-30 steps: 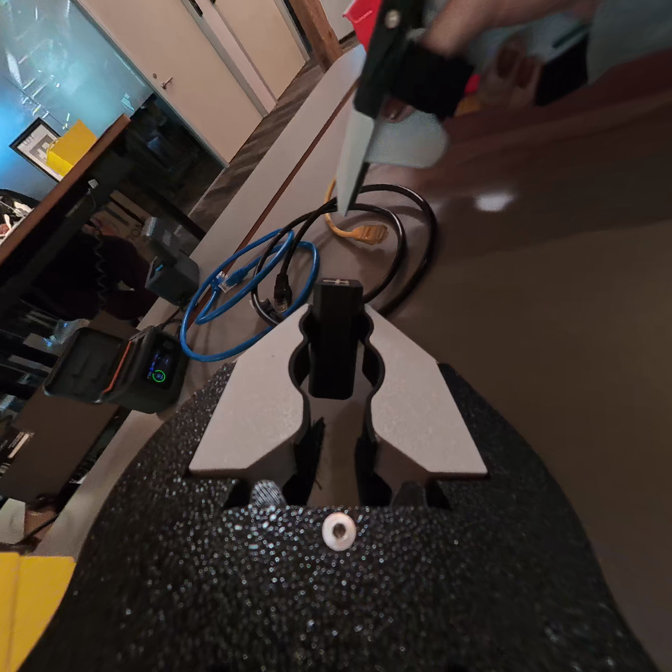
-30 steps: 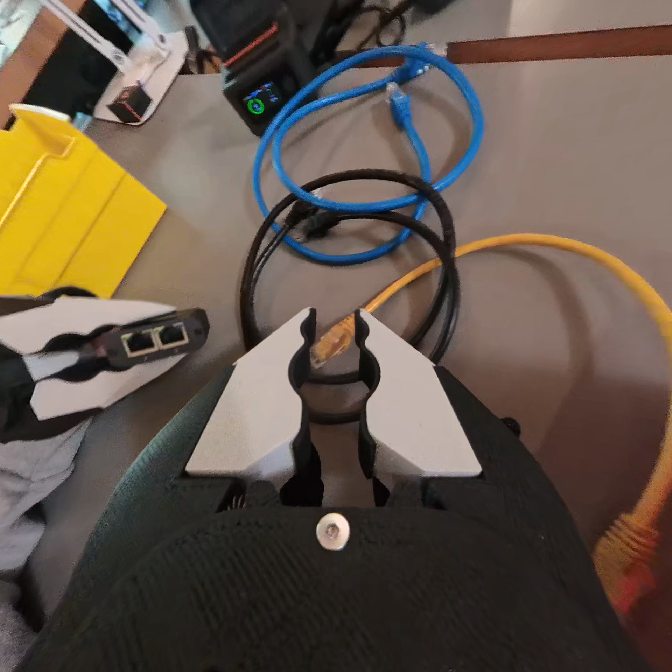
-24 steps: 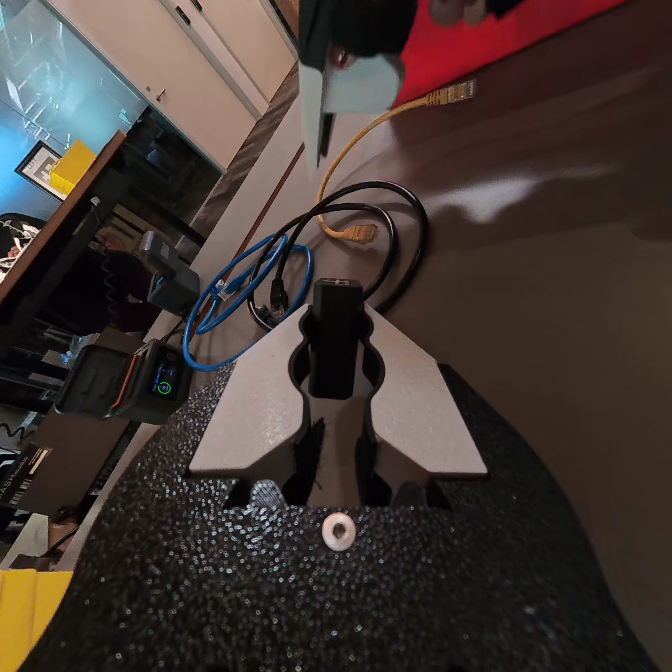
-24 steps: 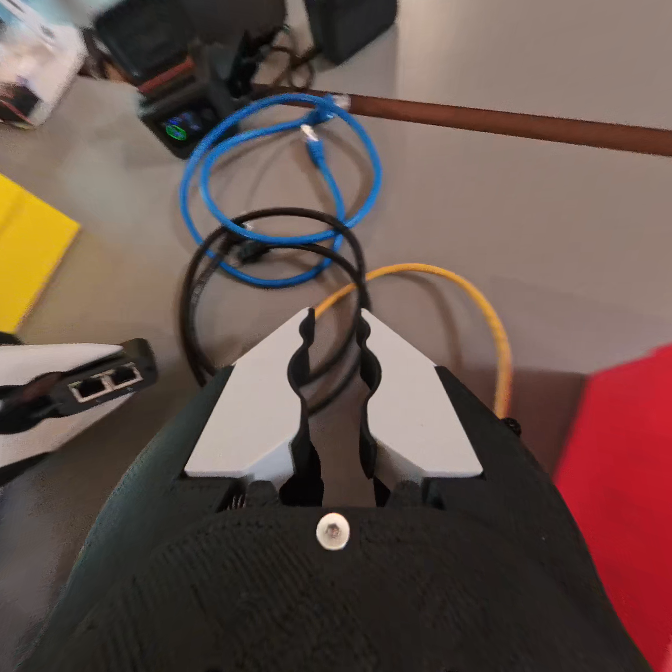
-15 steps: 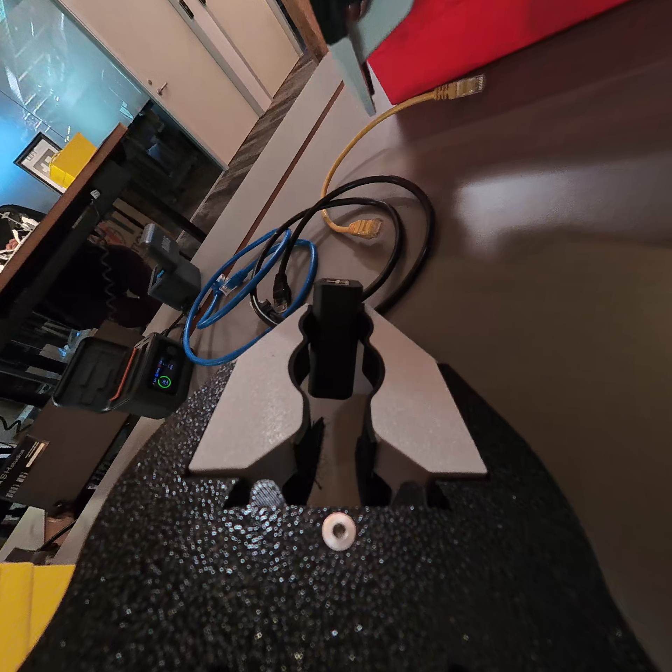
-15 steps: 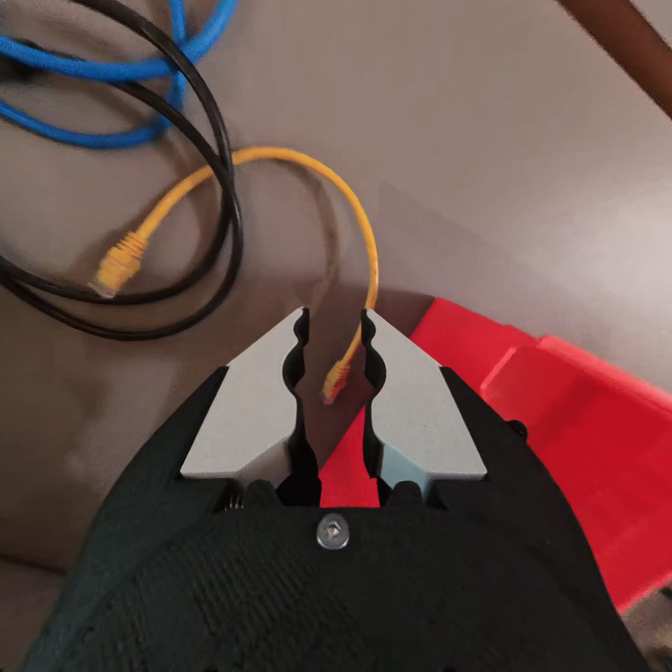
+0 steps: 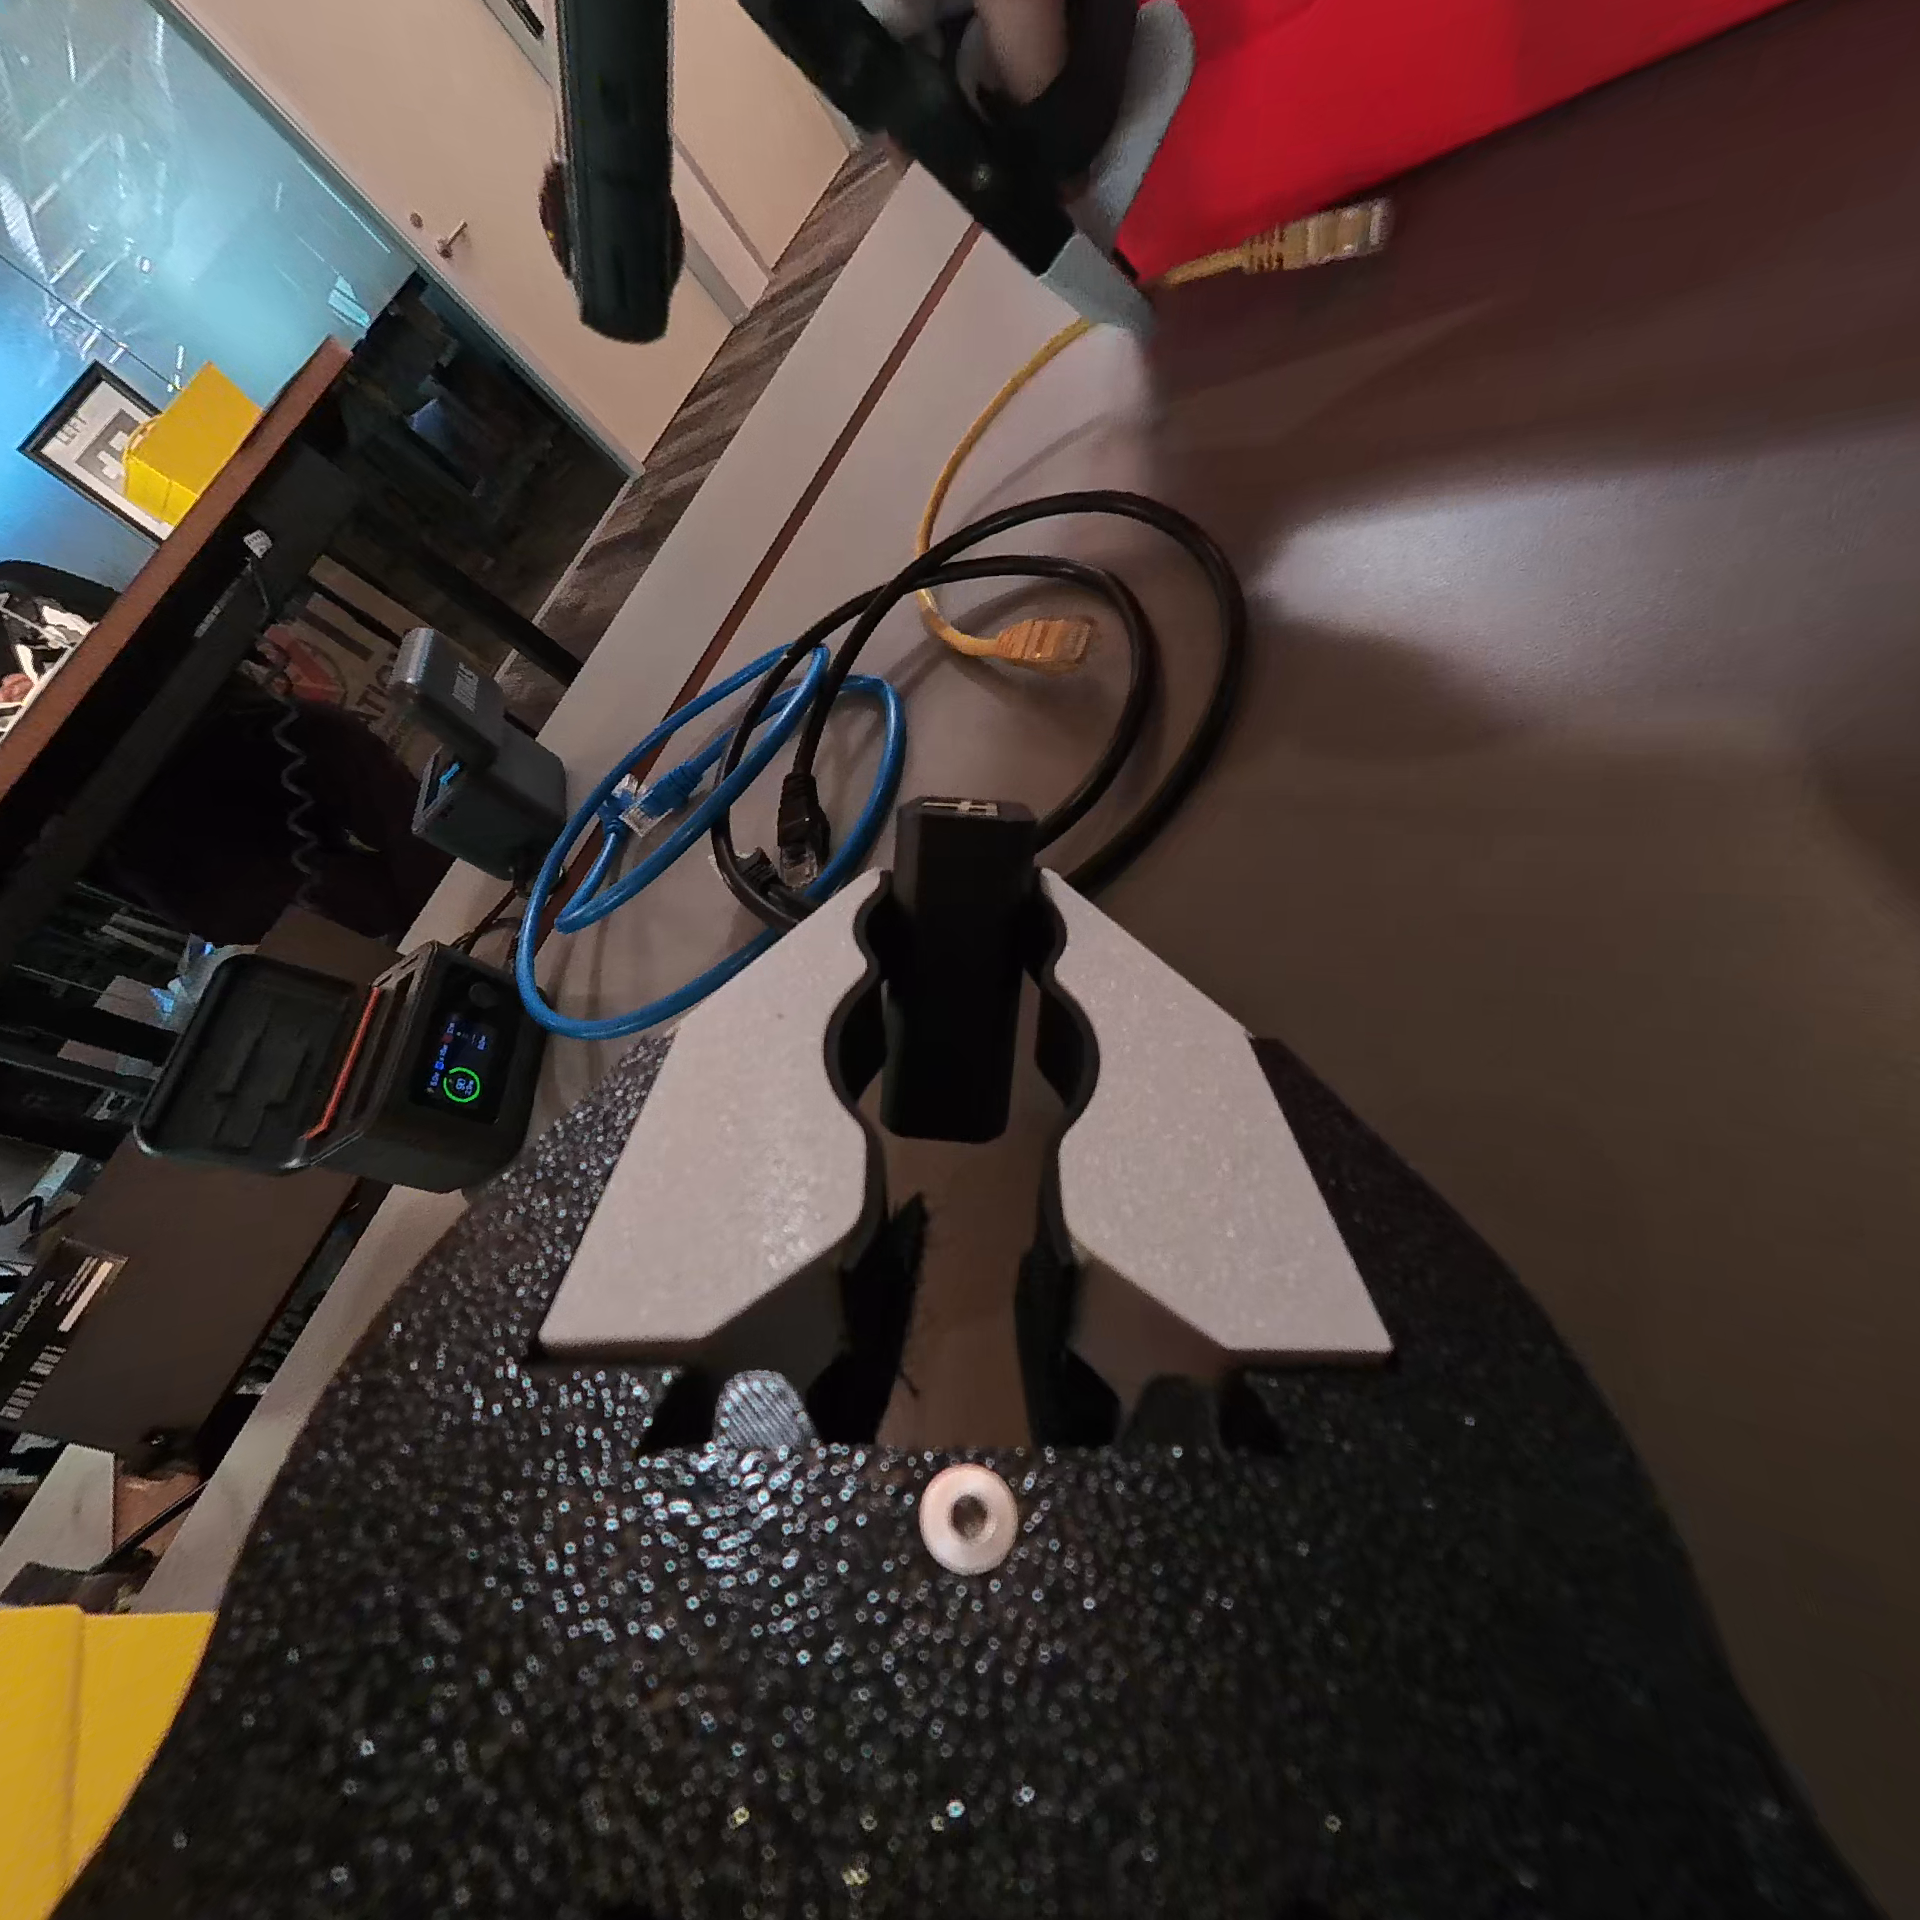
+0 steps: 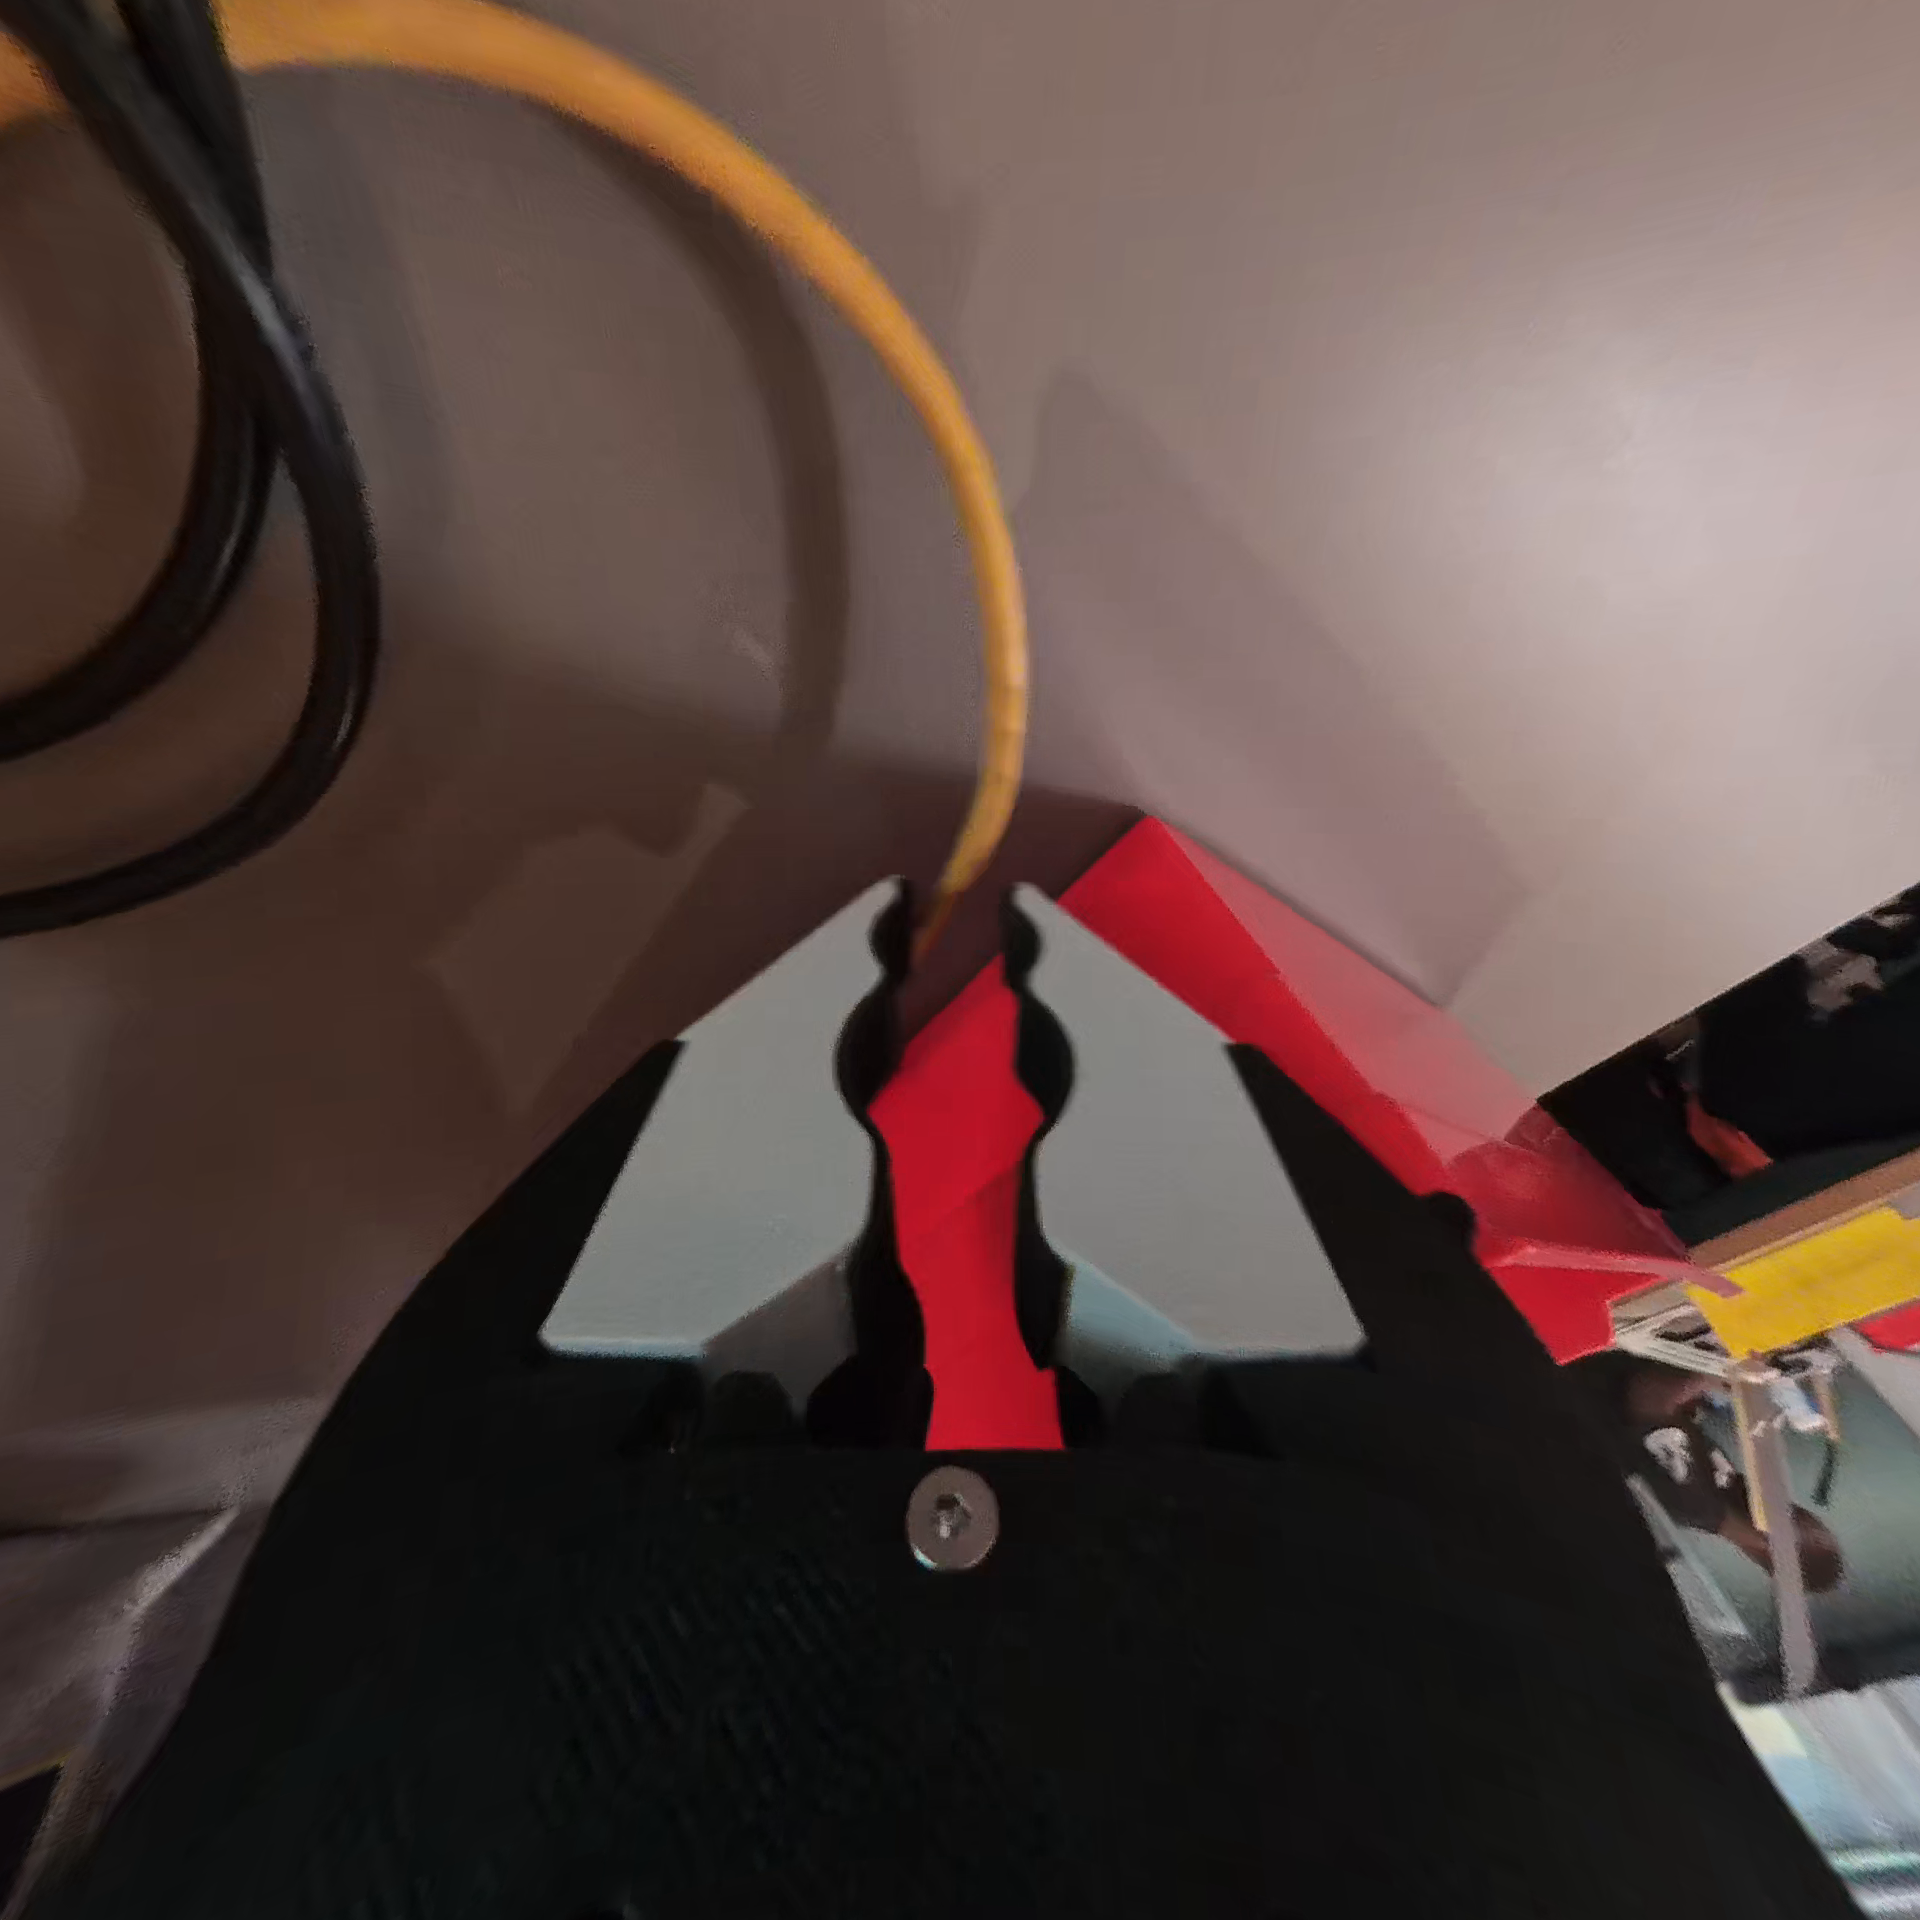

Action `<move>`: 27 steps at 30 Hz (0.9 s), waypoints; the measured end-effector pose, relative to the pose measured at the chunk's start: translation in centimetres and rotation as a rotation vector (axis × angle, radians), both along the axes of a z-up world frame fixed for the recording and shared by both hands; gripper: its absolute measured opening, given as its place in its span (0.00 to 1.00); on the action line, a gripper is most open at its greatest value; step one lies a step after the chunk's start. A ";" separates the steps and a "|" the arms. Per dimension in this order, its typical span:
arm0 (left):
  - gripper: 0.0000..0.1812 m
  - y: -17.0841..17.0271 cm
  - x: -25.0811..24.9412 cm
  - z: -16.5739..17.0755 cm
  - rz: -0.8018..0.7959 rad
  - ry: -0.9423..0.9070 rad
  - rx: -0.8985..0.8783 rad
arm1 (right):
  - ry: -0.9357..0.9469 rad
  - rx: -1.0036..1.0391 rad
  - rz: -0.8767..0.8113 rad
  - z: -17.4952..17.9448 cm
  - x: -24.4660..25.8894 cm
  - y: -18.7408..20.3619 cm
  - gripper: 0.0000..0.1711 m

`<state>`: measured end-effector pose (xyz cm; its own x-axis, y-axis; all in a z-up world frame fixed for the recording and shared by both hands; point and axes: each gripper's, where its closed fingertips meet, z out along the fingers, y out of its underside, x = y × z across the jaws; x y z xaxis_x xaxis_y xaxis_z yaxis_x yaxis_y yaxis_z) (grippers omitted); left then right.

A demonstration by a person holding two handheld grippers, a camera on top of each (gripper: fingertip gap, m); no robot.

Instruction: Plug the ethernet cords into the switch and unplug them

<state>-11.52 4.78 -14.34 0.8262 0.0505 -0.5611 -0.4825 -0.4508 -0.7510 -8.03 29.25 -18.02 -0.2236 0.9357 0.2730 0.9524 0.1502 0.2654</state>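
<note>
My left gripper (image 7: 961, 883) is shut on the small black switch (image 7: 956, 977) and holds it just above the table, ports facing away. Beyond it lie the blue cord (image 7: 717, 831), the black cord (image 7: 1143, 644) and the yellow cord (image 7: 956, 499), with one yellow plug (image 7: 1039, 644) inside the black loop. My right gripper (image 8: 956, 904) is low over the table, its jaws slightly apart around the yellow cord (image 8: 987, 623), which touches the left finger. In the left wrist view the right gripper (image 7: 1091, 270) sits just behind the other yellow plug (image 7: 1309, 234).
A red bin (image 8: 1247, 987) stands right against my right gripper; it also shows in the left wrist view (image 7: 1403, 94). The black cord (image 8: 312, 520) loops to its left. A power station with a lit screen (image 7: 436, 1070) sits at the table's left edge, and a yellow bin (image 7: 62, 1714) is near me. Across from one pair of fingers to the other is roughly 25 cm.
My right gripper left the yellow plug inside the black loop, swung to the cord's other end by the red bin and dropped low over it. My left gripper kept still with the switch.
</note>
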 end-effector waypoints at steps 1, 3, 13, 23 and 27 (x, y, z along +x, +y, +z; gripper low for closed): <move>0.12 0.0 0.0 0.0 -0.001 -0.001 -0.001 | -0.003 -0.005 0.021 0.1 0.0 -0.2 0.04; 0.12 0.0 0.0 0.0 -0.001 -0.002 -0.001 | 0.023 -0.076 0.005 0.6 0.0 -1.5 0.03; 0.12 0.1 0.2 0.8 -0.014 -0.063 0.061 | 0.673 -0.538 -0.018 10.5 -2.7 -8.8 0.01; 0.12 -0.1 0.2 2.0 -0.016 -0.145 0.142 | 1.447 -0.486 0.054 20.2 0.2 -8.7 0.01; 0.12 -0.3 -0.1 2.6 -0.009 -0.197 0.193 | 1.643 -0.108 -0.001 22.3 3.2 -4.4 0.01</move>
<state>-11.65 4.45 -11.71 0.9195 0.1330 -0.3698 -0.3216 -0.2861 -0.9026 -4.80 24.86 4.26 0.2222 0.9648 0.1405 0.1862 0.0994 -0.9775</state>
